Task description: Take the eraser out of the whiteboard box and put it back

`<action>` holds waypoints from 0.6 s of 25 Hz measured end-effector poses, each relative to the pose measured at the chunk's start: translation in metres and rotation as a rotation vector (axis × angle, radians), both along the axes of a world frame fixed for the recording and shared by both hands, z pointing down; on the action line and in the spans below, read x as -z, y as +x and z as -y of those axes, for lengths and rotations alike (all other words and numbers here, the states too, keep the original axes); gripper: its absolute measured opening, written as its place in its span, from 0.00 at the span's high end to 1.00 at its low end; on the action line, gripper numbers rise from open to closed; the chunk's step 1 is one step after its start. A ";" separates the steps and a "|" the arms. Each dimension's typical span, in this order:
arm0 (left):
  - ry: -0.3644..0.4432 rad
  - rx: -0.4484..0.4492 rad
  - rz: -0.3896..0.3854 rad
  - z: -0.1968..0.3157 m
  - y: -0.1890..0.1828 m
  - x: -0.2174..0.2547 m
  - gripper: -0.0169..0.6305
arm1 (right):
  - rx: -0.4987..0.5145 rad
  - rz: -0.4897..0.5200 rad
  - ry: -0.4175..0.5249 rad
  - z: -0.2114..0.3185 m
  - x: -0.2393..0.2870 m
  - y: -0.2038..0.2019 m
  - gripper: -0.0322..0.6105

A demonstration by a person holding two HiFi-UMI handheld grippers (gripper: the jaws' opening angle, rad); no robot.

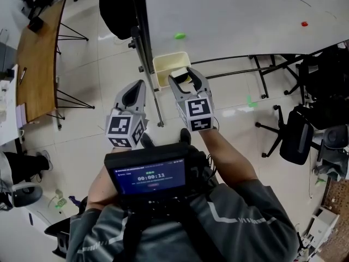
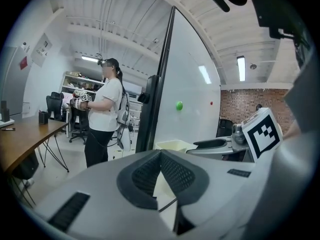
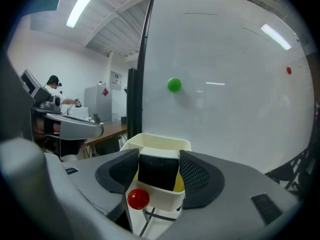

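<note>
A cream whiteboard box (image 1: 162, 65) hangs at the lower edge of the whiteboard (image 1: 234, 15). My right gripper (image 1: 184, 75) is shut on the eraser (image 3: 158, 173), a black block with a white top, held just in front of and over the box (image 3: 156, 143). Both pads touch the eraser's sides. A red ball magnet (image 3: 138, 199) sits on the box's front. My left gripper (image 1: 138, 85) hangs to the left of the box, its pads (image 2: 150, 174) meeting at the tip with nothing between them. In the left gripper view the box (image 2: 172, 145) shows beyond them.
A green magnet (image 1: 179, 36) and a red magnet (image 1: 304, 23) stick to the whiteboard. The board's black stand legs (image 1: 262, 75) spread under it. A wooden desk (image 1: 38, 59) stands at the left, office chairs (image 1: 297, 138) at the right. Another person (image 2: 102, 119) stands beyond the board.
</note>
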State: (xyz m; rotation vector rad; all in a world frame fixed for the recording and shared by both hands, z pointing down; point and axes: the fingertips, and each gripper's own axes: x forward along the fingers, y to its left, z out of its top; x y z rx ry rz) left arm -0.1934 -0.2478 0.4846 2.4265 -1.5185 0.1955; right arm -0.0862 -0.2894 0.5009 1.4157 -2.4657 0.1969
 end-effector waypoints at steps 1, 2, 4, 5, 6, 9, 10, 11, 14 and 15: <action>-0.001 -0.004 0.001 0.000 0.001 -0.001 0.92 | -0.002 -0.007 0.001 0.000 -0.001 0.000 0.50; -0.002 -0.005 0.000 0.000 0.002 -0.001 0.92 | -0.001 -0.016 0.007 -0.001 -0.001 -0.001 0.50; -0.004 0.000 -0.005 0.001 0.001 -0.001 0.92 | 0.004 -0.033 0.021 -0.001 -0.001 -0.003 0.50; -0.006 0.003 -0.009 0.001 0.001 -0.001 0.92 | 0.005 -0.035 0.022 -0.001 -0.001 -0.004 0.50; -0.008 0.006 -0.011 0.002 0.001 -0.001 0.92 | 0.005 -0.035 0.020 -0.001 -0.001 -0.003 0.50; -0.010 -0.008 0.007 0.002 0.002 -0.001 0.92 | 0.018 -0.051 0.010 -0.002 -0.002 -0.002 0.50; -0.008 -0.019 0.023 0.001 0.003 0.000 0.92 | 0.028 -0.067 0.003 -0.004 -0.004 -0.002 0.50; -0.005 -0.025 0.036 0.000 0.004 0.002 0.92 | 0.038 -0.080 -0.004 -0.006 -0.005 -0.001 0.50; 0.016 0.004 0.010 0.005 -0.001 0.016 0.92 | 0.053 -0.052 -0.020 -0.007 -0.001 0.002 0.43; 0.023 0.016 -0.004 0.006 -0.004 0.021 0.92 | 0.054 -0.031 -0.020 -0.007 0.003 0.003 0.43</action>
